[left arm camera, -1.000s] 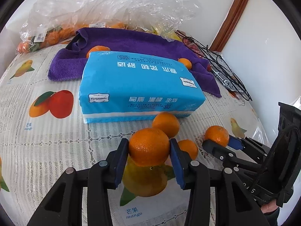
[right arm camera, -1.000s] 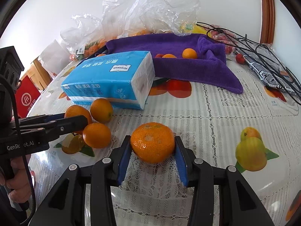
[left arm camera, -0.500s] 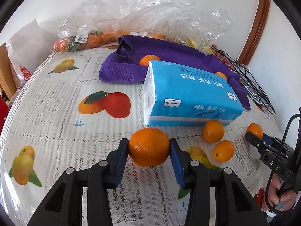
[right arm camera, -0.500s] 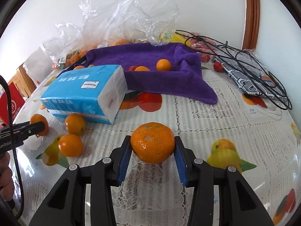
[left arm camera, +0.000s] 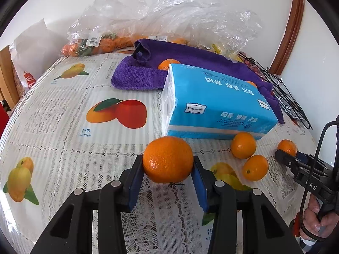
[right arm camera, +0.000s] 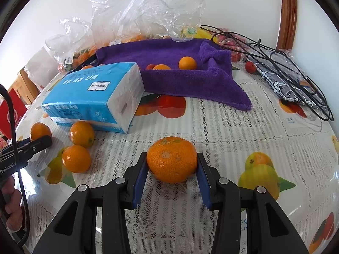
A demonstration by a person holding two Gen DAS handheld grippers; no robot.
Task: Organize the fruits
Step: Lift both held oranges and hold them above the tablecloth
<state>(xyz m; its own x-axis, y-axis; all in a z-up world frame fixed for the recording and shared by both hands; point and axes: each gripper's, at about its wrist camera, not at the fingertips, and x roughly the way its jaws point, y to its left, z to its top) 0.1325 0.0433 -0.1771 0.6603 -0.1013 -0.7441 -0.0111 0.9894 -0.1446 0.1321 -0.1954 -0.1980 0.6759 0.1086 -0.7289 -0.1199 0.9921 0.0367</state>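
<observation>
A: Assessing progress: what does each tool hold?

B: The left gripper point(left arm camera: 168, 170) is clenched on one mandarin point(left arm camera: 168, 159); the right gripper point(right arm camera: 172, 169) grasps another mandarin point(right arm camera: 172, 159). Both fruits sit between the blue pads.

A: Remaining work?

B: Two loose mandarins point(right arm camera: 79, 146) lie left of the right jaws, near the tissue pack point(right arm camera: 95, 97). Beyond the jaws, the purple towel point(right arm camera: 190, 80) already carries three fruits, probably the collection point.

A: Surface?

B: A fruit-print tablecloth point(left arm camera: 63, 110) against a white wall, plastic bags point(left arm camera: 169, 14) behind.
</observation>
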